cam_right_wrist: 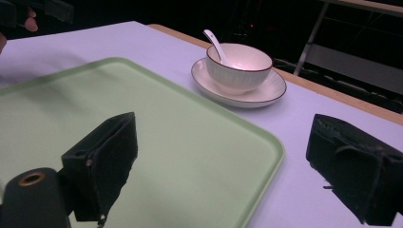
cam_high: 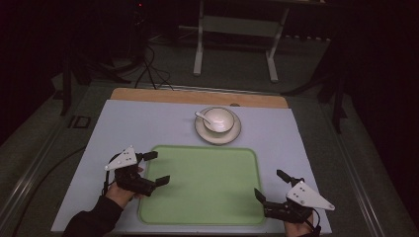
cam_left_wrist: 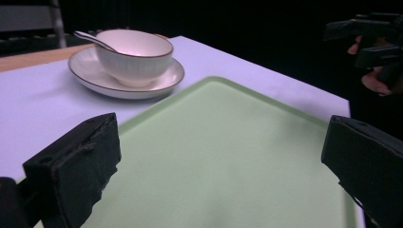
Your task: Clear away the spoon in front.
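Both grippers are hovering at the green tray point(cam_high: 202, 185), the left gripper point(cam_high: 159, 168) over its left edge, the right gripper point(cam_high: 271, 184) at its right corner, jaws gaping empty. Beyond the tray, a bowl point(cam_high: 218, 119) with a spoon point(cam_high: 202, 117) is sitting on a saucer point(cam_high: 232, 133).

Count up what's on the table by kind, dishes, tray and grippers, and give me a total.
Bowl: 1
Saucer: 1
Spoon: 1
Green tray: 1
Grippers: 2, left gripper and right gripper, both open and empty
Total: 6
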Available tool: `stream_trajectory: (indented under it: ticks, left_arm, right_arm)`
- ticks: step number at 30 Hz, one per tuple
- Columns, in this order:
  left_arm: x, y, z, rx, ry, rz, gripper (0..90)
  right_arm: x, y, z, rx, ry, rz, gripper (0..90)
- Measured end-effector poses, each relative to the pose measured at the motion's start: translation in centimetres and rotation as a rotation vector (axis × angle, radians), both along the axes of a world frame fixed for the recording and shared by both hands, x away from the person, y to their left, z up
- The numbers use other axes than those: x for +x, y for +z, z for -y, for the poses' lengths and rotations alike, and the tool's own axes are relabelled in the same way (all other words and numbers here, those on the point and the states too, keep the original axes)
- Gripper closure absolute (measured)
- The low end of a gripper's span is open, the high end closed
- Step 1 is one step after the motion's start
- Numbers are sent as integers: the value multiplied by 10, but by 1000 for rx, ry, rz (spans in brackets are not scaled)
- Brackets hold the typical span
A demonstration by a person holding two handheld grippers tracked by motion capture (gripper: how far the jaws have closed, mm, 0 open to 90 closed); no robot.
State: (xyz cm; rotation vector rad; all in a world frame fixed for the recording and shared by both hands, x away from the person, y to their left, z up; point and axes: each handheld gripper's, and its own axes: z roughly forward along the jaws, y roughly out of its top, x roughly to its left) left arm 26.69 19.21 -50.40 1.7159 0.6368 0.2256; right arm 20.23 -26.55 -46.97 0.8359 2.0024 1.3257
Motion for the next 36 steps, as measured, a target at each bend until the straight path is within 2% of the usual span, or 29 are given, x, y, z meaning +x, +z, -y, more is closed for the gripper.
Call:
stream_trajectory:
  ticks: [2, 3, 5, 6, 8, 10, 12, 16, 20, 25, 29, 33, 34, 36]
  left_arm:
    - [-2, 2, 3, 12, -26, -5, 0]
    - [-4, 3, 6, 32, -42, -6, 0]
    - [-4, 3, 6, 32, -42, -6, 0]
    - [-5, 4, 10, 57, -76, -15, 0]
    - [-7, 3, 14, 93, -70, -6, 0]
    - [-7, 4, 18, 119, -100, -17, 0]
    - [-6, 6, 23, 126, -127, -27, 0]
    - [-6, 14, 30, 146, -140, -10, 2]
    - [0, 26, 34, 135, -149, -4, 3]
    - [16, 44, 39, 132, -130, -5, 3]
    - [34, 59, 44, 88, -108, -25, 12]
    - [54, 75, 54, 86, -62, -34, 19]
    - [60, 79, 56, 71, -66, -41, 26]
    - [73, 85, 60, 38, -38, -59, 42]
  right_arm:
    - [0, 0, 0, 1, 2, 1, 101]
    - [-1, 1, 0, 1, 4, 6, 101]
    - [-1, 1, -1, 3, 5, 8, 101]
    - [-1, 1, -1, 3, 5, 8, 101]
    - [-2, 1, -2, 2, 13, 13, 101]
    - [-2, 2, -2, 3, 18, 14, 101]
    - [-3, 2, -3, 3, 21, 15, 101]
    - [-4, 3, -4, 0, 23, 27, 101]
    - [-5, 4, -4, 4, 23, 32, 101]
    - [-5, 5, -6, 1, 27, 37, 101]
    - [-7, 6, -6, 2, 32, 46, 101]
    - [-7, 7, -7, 3, 37, 51, 101]
    - [-7, 7, -7, 3, 39, 51, 101]
    - [-7, 7, -7, 4, 42, 50, 101]
